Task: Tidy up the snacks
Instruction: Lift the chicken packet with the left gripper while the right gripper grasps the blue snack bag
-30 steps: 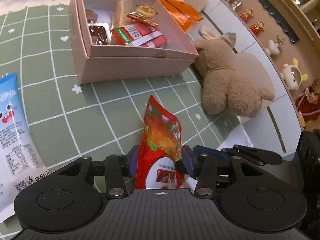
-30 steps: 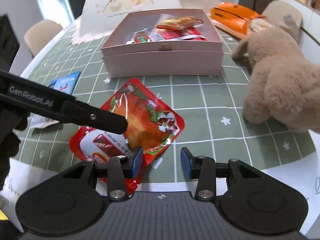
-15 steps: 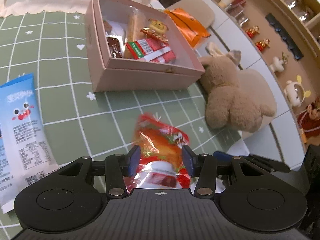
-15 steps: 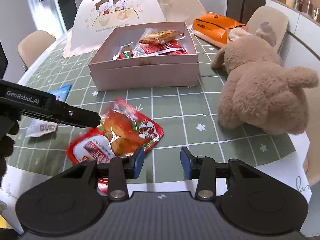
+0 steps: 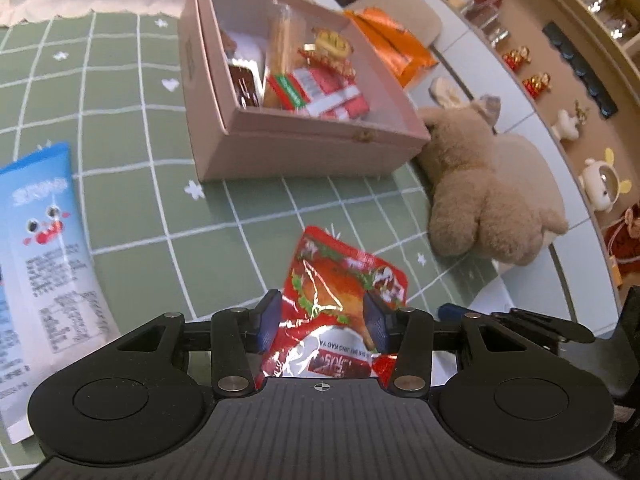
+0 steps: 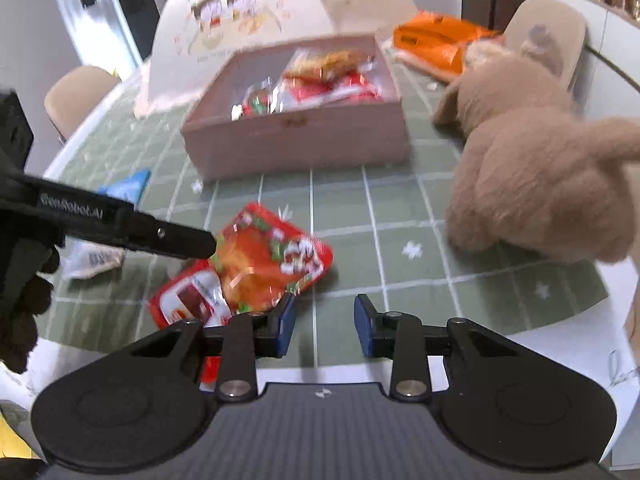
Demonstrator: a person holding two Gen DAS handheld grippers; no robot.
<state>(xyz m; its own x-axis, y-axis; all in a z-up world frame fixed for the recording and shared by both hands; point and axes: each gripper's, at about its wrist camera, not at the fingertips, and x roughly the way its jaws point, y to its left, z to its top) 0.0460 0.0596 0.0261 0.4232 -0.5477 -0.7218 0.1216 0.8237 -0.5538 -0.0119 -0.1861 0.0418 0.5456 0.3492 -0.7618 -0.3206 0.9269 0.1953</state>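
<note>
While your left gripper tilts down over the near table edge, its half-spread jaws pinch the red pouch by its sides, pouch low over the green cloth, short of the pink box. Your right gripper also angles down, just right of the pouch; its jaws have just been closing, with nothing between them. Plush sits right of the box.

We saw our right gripper with black ribbed body, blue pads, silver screws, our left gripper alike, white lettering along its finger.
</note>
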